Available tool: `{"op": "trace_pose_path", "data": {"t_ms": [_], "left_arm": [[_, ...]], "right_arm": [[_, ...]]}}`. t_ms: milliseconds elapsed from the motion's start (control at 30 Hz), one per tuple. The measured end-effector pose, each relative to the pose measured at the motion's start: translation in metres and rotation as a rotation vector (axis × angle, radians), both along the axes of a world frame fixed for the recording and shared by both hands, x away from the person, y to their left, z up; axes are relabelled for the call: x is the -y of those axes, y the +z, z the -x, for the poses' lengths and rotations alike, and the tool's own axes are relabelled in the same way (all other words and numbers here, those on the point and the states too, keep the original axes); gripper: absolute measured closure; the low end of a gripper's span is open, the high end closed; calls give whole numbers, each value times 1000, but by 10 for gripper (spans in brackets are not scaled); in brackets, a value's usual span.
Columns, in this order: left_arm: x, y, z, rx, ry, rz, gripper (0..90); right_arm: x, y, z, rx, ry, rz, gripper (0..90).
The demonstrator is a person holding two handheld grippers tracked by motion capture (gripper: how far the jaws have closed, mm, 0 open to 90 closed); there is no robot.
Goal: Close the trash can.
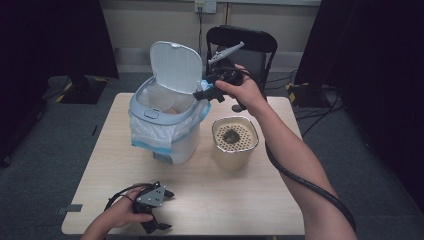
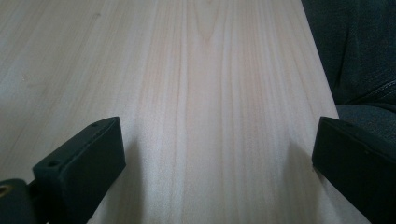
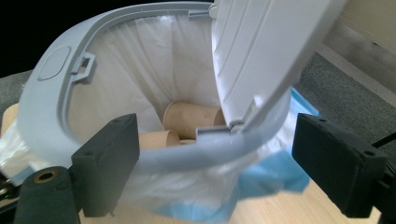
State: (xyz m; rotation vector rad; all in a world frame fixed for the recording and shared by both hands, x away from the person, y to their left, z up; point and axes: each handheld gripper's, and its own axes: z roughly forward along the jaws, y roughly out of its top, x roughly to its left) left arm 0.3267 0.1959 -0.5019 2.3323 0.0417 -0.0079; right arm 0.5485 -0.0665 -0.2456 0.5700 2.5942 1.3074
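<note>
Resting on the surface, the left gripper (image 1: 159,209) lay open, well short of the bin (image 1: 167,117). Beside the bin's rim, the right gripper (image 3: 217,158) hung open and empty; the lid (image 1: 175,66) probably wanted a gentle, square push shut.

A beige perforated container (image 1: 235,141) stands on the table (image 1: 210,200) at about three o'clock from the centre, something dark lying inside. A black folding chair (image 1: 260,42) stands beyond the table's twelve o'clock edge.
</note>
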Motion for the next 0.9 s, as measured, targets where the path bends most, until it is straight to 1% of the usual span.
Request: {"op": "trace_pose_path", "data": {"t_ms": [33,67,200,300,400,467,600,633,667,700,833,867,900], "left_arm": [[0,0,-1,6,-6,-6,15],[1,-1,1,-9,7,10,15],[1,-1,0,-8,2,12,14],[1,-1,0,-7,2,11,14],[1,-1,0,-7,3,12,13],[1,-1,0,-7,3,12,14],[1,-1,0,-4,-2,7,13],[1,-1,1,-7,3,13,13],[1,-1,0,-3,-2,7,14],[1,-1,1,-8,3,13,13],[1,-1,0,-7,2,12,14],[1,-1,0,-6,2,10,13],[1,-1,0,-2,-3,6,13]], "right_arm": [[-2,0,-1,-2,1,0,148],[-5,0,-3,1,5,0,148],[-14,1,-6,8,17,-9,147],[-21,0,-6,6,25,-22,148],[-26,1,-4,9,22,-30,137],[-28,1,-4,16,13,-28,140],[-26,1,-4,12,16,-32,155],[-26,2,-3,11,16,-32,168],[-25,2,-3,12,17,-32,174],[-26,3,-2,11,21,-31,175],[-27,4,3,26,33,-18,172],[-28,4,5,41,34,-10,166],[-28,5,7,46,31,-12,157]]}}
